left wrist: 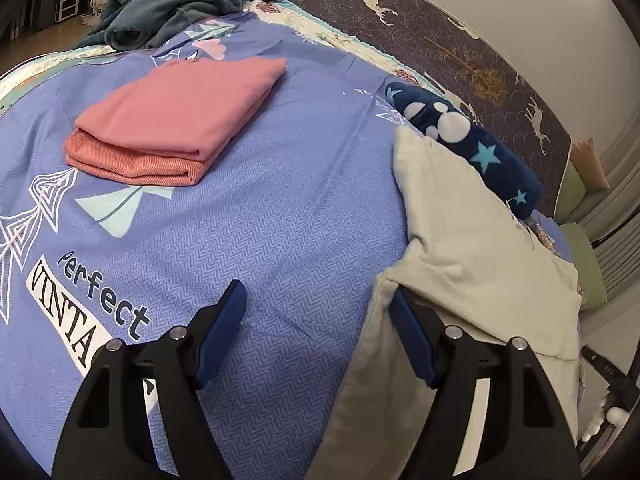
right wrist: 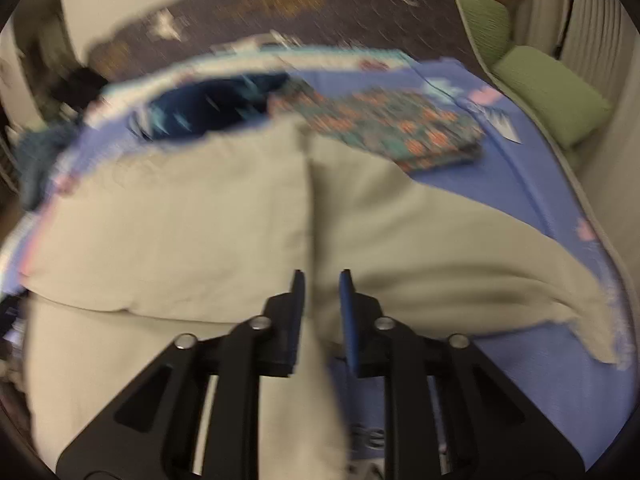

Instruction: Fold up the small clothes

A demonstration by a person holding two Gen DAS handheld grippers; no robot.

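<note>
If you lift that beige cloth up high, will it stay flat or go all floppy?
Probably floppy: the beige cloth already creases and droops around the right gripper. It looks thin, so likely light. Its loose edge would probably dangle.

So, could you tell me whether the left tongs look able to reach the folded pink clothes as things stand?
Probably yes: the left tongs are open and empty, and only bare blue bedspread lies between them and the folded pink clothes.

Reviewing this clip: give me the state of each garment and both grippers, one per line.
left gripper: open, holding nothing
right gripper: fingers close together with a ridge of beige cloth between them; grip unclear in the blur
beige garment: unfolded, spread on the bed
pink garment: folded, on top of stack
salmon garment: folded, beneath it
floral garment: folded flat
</note>
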